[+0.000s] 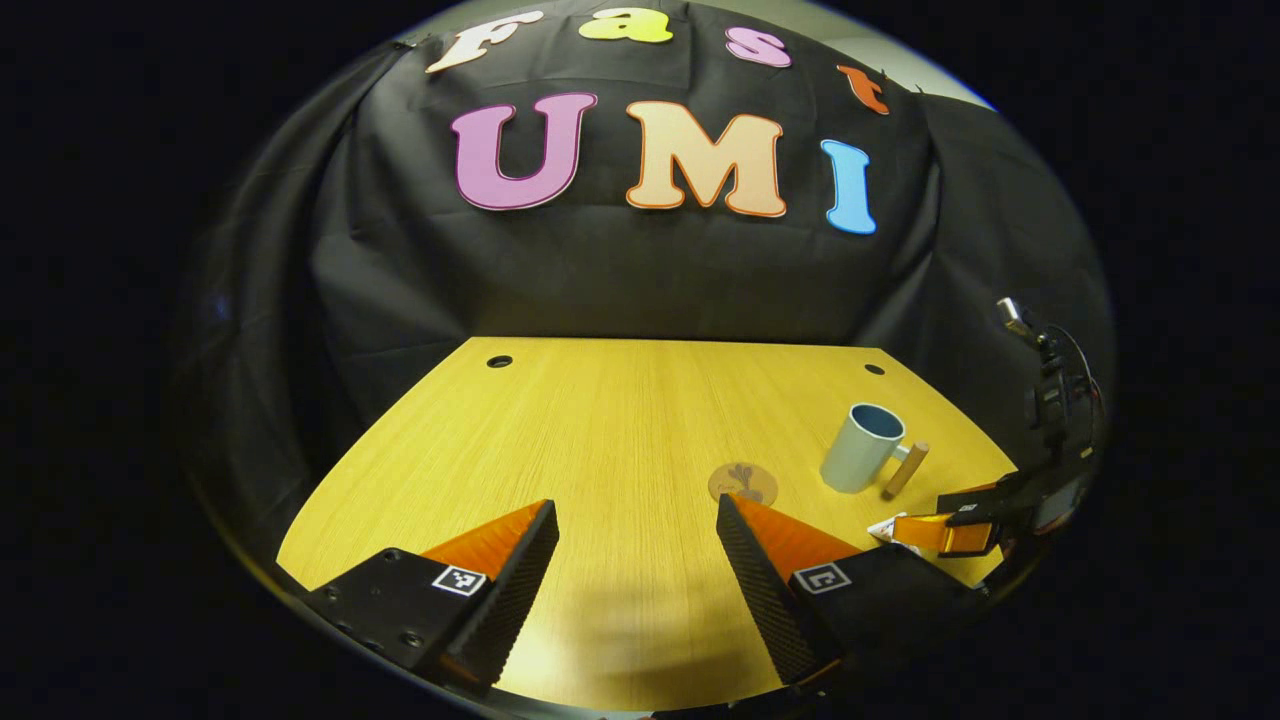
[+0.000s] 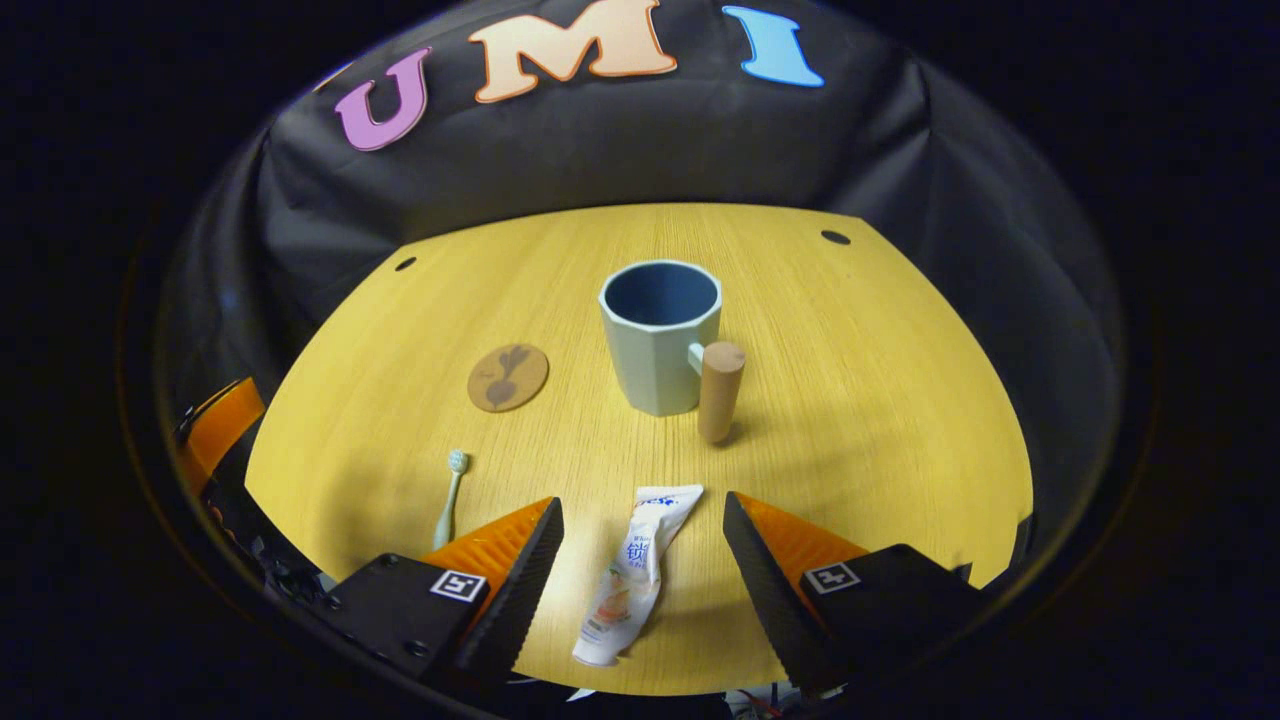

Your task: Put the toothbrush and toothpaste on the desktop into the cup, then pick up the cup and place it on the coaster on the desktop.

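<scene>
In the right gripper view a pale green cup [image 2: 660, 340] with a wooden handle [image 2: 719, 390] stands upright mid-table. A round brown coaster [image 2: 508, 377] lies to its left. A white toothpaste tube [image 2: 634, 574] lies flat between the fingers of my open right gripper [image 2: 640, 520]. A pale toothbrush [image 2: 449, 499] lies just left of that gripper's left finger. In the left gripper view my left gripper [image 1: 635, 520] is open over bare table, with the coaster [image 1: 743, 483] and cup [image 1: 862, 447] ahead to the right and the right gripper [image 1: 950, 530] at the far right.
The yellow wooden table [image 2: 880, 400] has two small cable holes [image 2: 835, 238] near its far edge. Black cloth closes in the back and sides. Part of the left gripper [image 2: 215, 425] shows at the left edge of the right gripper view.
</scene>
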A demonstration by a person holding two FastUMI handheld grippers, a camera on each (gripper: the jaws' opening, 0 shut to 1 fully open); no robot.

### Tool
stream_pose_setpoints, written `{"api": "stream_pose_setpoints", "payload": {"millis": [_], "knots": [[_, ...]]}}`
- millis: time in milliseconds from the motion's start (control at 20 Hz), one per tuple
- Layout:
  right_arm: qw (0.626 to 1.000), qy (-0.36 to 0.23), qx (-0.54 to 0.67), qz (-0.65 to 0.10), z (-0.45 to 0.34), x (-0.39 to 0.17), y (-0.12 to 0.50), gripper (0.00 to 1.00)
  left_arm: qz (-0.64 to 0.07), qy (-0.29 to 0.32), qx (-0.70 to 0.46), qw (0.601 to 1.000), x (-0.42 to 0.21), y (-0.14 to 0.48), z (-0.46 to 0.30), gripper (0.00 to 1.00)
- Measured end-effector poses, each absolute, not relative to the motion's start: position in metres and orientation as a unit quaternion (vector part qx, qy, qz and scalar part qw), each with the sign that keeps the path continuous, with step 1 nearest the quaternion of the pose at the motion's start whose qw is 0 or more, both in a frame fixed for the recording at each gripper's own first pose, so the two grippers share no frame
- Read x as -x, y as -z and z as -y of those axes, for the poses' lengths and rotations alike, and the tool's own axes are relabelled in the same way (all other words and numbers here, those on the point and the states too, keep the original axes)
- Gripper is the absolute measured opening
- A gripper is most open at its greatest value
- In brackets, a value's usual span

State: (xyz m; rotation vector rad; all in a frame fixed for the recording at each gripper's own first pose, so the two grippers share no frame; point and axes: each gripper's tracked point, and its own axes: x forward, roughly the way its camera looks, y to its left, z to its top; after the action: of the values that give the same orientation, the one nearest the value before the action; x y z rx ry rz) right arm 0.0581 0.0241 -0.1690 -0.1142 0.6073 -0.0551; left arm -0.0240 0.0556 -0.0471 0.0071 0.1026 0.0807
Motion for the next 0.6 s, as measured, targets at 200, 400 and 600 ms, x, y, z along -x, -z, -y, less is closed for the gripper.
{"api": "stream_pose_setpoints", "payload": {"millis": [200, 400, 600], "knots": [[0.939, 0.049, 0.077, -0.333, -0.02, -0.063, 0.187, 0.95, -0.067, -0.041, 0.005, 0.997, 0.025, 0.061, -0.059, 0.95], [0.923, 0.077, 0.093, -0.366, -0.015, -0.067, 0.207, 0.8, -0.08, -0.044, -0.003, 0.996, 0.019, 0.069, -0.066, 0.95], [0.923, 0.082, 0.074, -0.369, -0.014, -0.072, 0.209, 0.72, -0.084, -0.043, -0.017, 0.995, 0.015, 0.07, -0.069, 0.95]]}}
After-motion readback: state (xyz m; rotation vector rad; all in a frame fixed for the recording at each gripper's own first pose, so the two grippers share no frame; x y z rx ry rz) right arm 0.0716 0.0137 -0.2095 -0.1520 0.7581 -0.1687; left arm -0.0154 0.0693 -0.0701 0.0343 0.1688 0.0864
